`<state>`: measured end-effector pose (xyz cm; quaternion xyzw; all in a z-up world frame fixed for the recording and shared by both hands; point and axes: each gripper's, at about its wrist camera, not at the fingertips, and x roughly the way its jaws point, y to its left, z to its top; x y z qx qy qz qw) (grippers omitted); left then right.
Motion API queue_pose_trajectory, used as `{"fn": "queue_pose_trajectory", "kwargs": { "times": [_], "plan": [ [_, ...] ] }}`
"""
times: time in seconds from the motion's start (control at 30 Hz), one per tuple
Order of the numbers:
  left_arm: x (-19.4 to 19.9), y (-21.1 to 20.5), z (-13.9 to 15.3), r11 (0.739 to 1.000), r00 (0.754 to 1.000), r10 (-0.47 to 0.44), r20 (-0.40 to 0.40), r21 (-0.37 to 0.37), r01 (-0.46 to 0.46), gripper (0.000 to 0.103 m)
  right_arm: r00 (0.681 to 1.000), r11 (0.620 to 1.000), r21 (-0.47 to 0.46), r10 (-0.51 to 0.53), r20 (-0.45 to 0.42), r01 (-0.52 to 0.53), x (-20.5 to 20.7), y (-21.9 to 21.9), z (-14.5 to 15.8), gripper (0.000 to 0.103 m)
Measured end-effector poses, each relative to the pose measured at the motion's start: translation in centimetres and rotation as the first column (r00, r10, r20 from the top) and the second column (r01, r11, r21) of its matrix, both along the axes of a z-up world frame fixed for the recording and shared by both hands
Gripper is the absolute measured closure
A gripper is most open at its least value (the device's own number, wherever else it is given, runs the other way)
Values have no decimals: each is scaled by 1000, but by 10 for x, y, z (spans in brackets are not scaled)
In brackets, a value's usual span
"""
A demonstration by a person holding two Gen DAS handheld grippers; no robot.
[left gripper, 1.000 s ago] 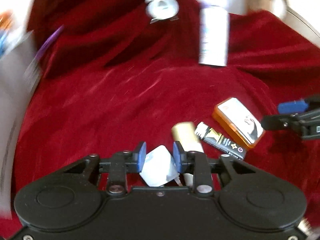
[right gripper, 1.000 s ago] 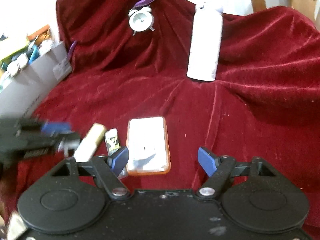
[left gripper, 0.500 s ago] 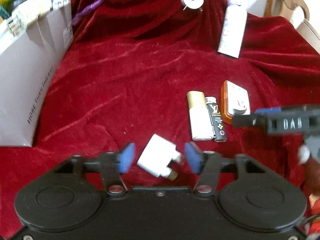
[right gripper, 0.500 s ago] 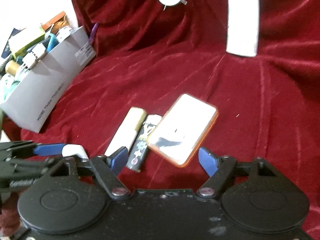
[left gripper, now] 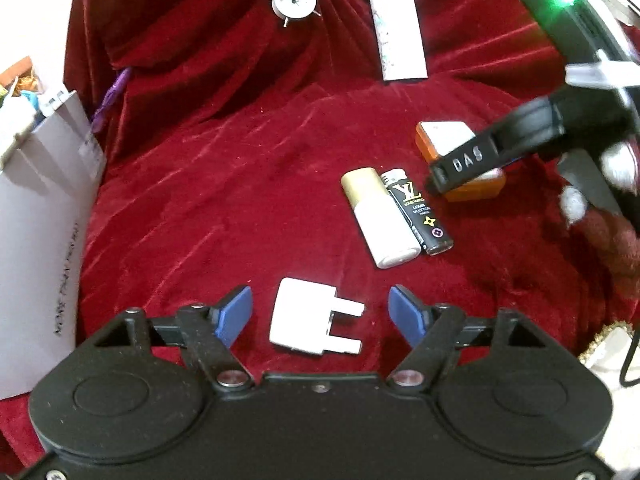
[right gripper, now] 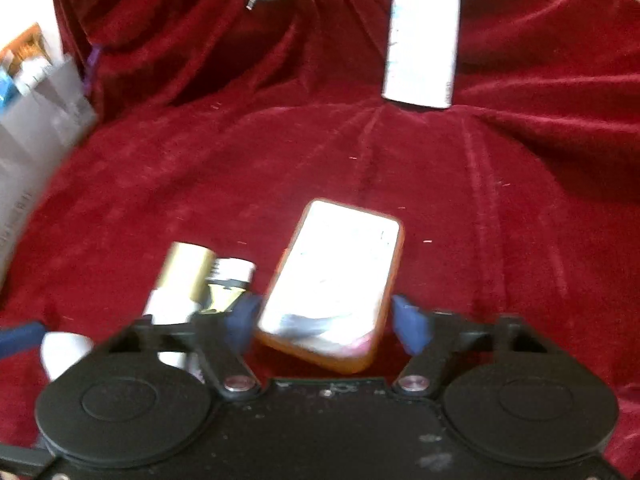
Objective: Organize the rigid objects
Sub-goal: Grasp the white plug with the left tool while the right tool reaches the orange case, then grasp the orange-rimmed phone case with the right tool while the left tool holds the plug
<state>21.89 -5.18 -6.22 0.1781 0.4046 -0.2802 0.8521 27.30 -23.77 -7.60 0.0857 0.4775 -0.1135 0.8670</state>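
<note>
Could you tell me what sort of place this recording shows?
Probably a home tabletop set up for sorting: a red velvet cloth bearing an alarm clock, a plug adapter and a cluttered cardboard box.

Red velvet cloth [left gripper: 224,184], white plug [left gripper: 300,322], gold-capped tube [left gripper: 378,216], black lighter [left gripper: 418,212], orange case [right gripper: 332,280], alarm clock [left gripper: 294,0], white bottle [left gripper: 398,30], grey box [left gripper: 38,216]

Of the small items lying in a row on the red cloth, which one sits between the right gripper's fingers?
The orange-cased phone. The right gripper is closing around its near end; the gold-capped bottle and black lighter lie outside its left finger.
</note>
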Motion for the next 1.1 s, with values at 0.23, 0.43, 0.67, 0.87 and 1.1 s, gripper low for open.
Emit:
{"fn": "queue_pose_trajectory", "kwargs": {
  "times": [0.23, 0.43, 0.67, 0.87, 1.1],
  "plan": [
    [7, 5, -10, 989, 984, 117, -137, -78, -128, 57, 998, 998, -20, 59, -11, -60, -26, -7, 7, 40],
    [-15, 14, -2, 959, 944, 226, -241, -112, -259, 57, 993, 993, -7, 114, -24, -115, -68, -3, 10, 40],
    [-27, -2, -10, 976, 968, 201, -151, -55, -211, 48, 993, 991, -65, 115, 5, -115, -81, 13, -2, 32],
    [-23, -7, -16, 975, 967, 156, -201, -126, -184, 9, 991, 991, 34, 129, 29, -130, -75, 6, -9, 0],
    [-23, -8, -18, 968, 965, 160, -210, -158, -195, 4, 995, 995, -15, 99, -10, -99, -66, 17, -12, 0]
  ]
}}
